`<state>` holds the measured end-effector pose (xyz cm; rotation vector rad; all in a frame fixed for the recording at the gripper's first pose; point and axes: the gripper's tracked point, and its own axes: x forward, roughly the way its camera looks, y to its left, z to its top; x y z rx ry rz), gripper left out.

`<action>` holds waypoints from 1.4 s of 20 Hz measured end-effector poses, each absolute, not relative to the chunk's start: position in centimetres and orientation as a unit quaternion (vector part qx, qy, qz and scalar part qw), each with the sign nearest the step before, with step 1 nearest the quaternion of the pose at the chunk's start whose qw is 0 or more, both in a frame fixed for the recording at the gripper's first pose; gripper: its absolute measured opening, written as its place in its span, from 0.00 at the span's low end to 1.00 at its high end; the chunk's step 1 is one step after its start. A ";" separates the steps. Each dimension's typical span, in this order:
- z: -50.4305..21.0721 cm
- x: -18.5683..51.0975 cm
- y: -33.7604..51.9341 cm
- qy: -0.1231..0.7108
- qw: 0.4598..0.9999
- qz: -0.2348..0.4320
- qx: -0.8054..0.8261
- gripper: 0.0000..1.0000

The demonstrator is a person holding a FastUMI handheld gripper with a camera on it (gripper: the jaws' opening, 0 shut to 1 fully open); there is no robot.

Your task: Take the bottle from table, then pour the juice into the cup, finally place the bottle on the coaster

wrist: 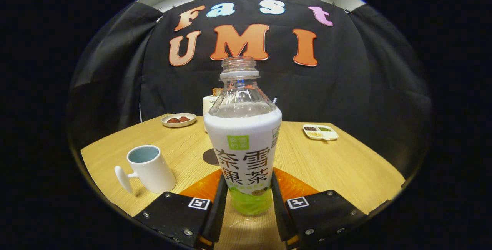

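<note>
Tongs point(246, 198) clamp the uncapped bottle point(243, 142) low on its body, one finger pressed to each side. It stands upright on the wooden bench point(338, 165), though its base may be just clear of the wood. A white cup point(150, 169) sits to the left, and a dark round coaster point(210, 157) peeks from behind the bottle.
</note>
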<state>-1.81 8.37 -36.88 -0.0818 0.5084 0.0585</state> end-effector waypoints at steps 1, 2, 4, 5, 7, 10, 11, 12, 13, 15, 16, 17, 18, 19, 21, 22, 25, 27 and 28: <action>-36.5 -1.6 8.6 0.245 0.967 0.031 -0.060 0.57; -36.1 -1.3 8.7 0.240 0.967 0.028 -0.080 0.58; -35.6 -1.0 8.7 0.227 0.966 0.018 -0.123 0.57; -35.3 -0.9 9.1 0.219 0.964 0.016 -0.149 0.57; -34.7 -0.6 9.6 0.199 0.958 0.016 -0.207 0.58; -34.1 -0.2 10.3 0.175 0.942 0.022 -0.285 0.57; -34.0 0.0 10.6 0.169 0.935 0.026 -0.310 0.57; -33.9 0.3 10.7 0.163 0.928 0.028 -0.335 0.57; -33.8 0.4 11.1 0.159 0.919 0.033 -0.360 0.57; -34.4 0.2 12.1 0.155 0.898 0.051 -0.408 0.57; -34.3 0.1 12.5 0.150 0.889 0.055 -0.430 0.57; -34.3 0.1 12.9 0.144 0.879 0.058 -0.451 0.57; -34.5 0.2 13.3 0.138 0.870 0.062 -0.468 0.57; -34.8 0.5 13.8 0.134 0.862 0.069 -0.484 0.57; -35.8 0.6 14.5 0.135 0.840 0.083 -0.520 0.57; -36.1 0.8 14.8 0.134 0.829 0.089 -0.535 0.57; -36.2 0.9 15.2 0.128 0.815 0.092 -0.558 0.57; -36.4 1.0 15.1 0.123 0.804 0.089 -0.574 0.57; -36.4 1.0 15.1 0.118 0.799 0.087 -0.583 0.56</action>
